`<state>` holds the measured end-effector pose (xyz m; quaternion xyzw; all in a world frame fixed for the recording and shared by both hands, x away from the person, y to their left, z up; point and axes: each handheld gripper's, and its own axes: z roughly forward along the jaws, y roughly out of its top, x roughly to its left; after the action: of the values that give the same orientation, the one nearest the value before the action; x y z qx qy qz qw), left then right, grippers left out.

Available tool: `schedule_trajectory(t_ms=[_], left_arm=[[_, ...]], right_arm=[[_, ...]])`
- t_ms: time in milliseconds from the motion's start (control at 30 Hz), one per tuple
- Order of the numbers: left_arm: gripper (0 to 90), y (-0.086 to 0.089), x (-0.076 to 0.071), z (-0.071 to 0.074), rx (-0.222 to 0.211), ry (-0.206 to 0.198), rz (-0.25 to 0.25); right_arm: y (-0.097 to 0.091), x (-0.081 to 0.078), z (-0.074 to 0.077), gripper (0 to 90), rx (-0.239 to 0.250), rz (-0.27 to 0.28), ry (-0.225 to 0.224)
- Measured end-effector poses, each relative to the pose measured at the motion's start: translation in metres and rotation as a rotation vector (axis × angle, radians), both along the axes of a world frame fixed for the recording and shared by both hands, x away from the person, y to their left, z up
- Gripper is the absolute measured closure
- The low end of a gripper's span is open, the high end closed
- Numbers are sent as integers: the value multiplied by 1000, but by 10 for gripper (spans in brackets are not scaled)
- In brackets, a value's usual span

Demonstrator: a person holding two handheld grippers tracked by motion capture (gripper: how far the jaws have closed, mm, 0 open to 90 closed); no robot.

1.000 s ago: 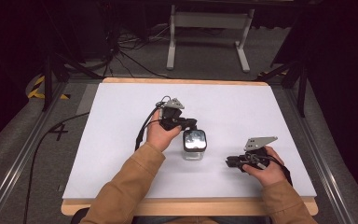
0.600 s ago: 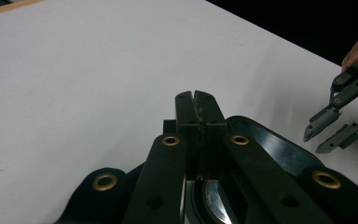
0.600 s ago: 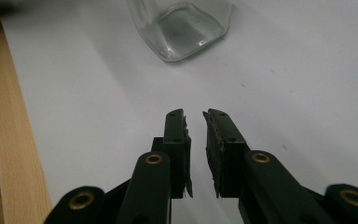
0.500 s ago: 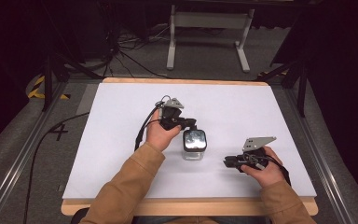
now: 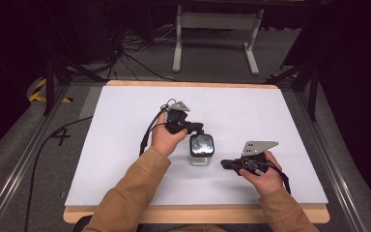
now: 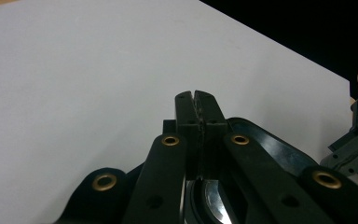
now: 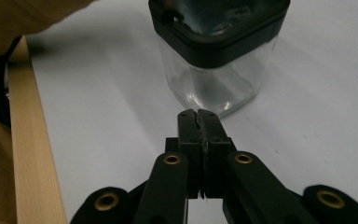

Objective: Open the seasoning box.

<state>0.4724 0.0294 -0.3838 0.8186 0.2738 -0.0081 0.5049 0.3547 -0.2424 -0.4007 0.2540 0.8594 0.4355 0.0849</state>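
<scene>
Square clear jar [image 5: 201, 151], glassy walls, thick black lid (rounded corners), upright near the middle of the matte white table [image 5: 125, 145]. Left gripper [image 5: 193, 127] just above the lid, jaws pressed together, nothing between. Right gripper [image 5: 224, 164] beside the jar, apart from it, jaws just closed, empty. Grey carpet, cables and metal stand behind; dark surroundings hard to make out.

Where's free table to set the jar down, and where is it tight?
Free: the far half of the table beyond the left gripper, the left strip beside the left sleeve, and the far right corner beyond the right gripper. Tight: the centre front, where the jar stands between both grippers.
</scene>
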Motion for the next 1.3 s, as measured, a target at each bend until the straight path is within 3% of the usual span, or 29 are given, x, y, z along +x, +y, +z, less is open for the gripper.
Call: schedule_trajectory(t_ms=[433,700,867,967,1033,1100,1300], left_arm=[[897,0,2,-2,-12,14,1],[898,1,3,-3,-12,7,-1],[899,1,3,-4,-18,19,8],[883,1,3,-4,-25,20,6],[804,3,1,-1,-31,2,28],[813,8,-2,8,-47,-12,22],[840,23,-17,30,-44,-28,5]], right_arm=[[17,2,7,900,82,-9,-49],[26,5,8,900,86,-36,-75],[26,4,13,900,110,-54,-138],[25,6,13,900,112,-61,-143],[25,6,13,900,114,-59,-140],[25,6,14,900,118,-57,-144],[25,8,17,900,128,-52,-152]])
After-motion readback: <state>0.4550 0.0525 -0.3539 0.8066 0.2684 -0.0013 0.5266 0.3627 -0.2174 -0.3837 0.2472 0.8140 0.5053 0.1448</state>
